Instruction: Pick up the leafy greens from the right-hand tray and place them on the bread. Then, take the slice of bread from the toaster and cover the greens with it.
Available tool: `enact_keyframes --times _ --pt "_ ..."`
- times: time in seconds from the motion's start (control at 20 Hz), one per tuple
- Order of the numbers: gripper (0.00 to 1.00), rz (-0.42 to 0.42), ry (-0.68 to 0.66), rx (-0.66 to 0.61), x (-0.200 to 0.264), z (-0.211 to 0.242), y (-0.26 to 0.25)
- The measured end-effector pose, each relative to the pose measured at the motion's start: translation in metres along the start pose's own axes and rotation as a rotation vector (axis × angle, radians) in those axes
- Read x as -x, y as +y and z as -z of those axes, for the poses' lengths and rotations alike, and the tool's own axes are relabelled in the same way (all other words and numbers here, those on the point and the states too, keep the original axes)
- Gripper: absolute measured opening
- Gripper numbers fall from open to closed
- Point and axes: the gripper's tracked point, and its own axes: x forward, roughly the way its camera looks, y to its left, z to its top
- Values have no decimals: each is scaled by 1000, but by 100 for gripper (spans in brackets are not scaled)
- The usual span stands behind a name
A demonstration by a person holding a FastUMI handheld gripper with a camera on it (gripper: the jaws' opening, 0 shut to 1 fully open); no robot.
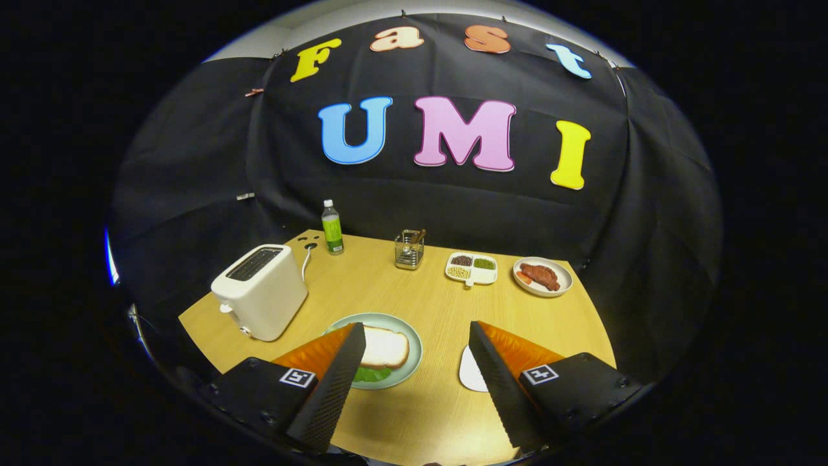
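Toaster: white, beyond my left finger and off to its left, on the wooden table; its top slots look dark, and I cannot tell whether any bread sits in them.
Bottle: green-labelled, upright at the far edge of the table, beyond the toaster.
Green plate: just ahead of my left finger, whose tip overlaps its near left rim.
Slice of bread: lies flat on the green plate, touching my left finger's inner edge as I see it.
Leafy greens: a green leaf peeks out from under the near edge of the bread, on the plate.
My gripper: fingers spread wide, nothing between them but bare table.
Wire holder: far ahead, between my fingers' lines, with utensils standing in it.
White tray: a pale edge just beside my right finger, mostly hidden behind it.
Divided dish: beyond my right finger, three compartments of beans.
Round plate: furthest right, holding reddish meat.
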Motion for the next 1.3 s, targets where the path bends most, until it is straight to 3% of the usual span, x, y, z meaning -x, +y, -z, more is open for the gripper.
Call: enact_keyframes --times 0.3,0.65,1.3 --pt "99 29 -149 -61 57 -56 -21" --pt "99 139 -246 -89 78 -111 -49" --pt "98 187 -240 -54 64 -102 -38"
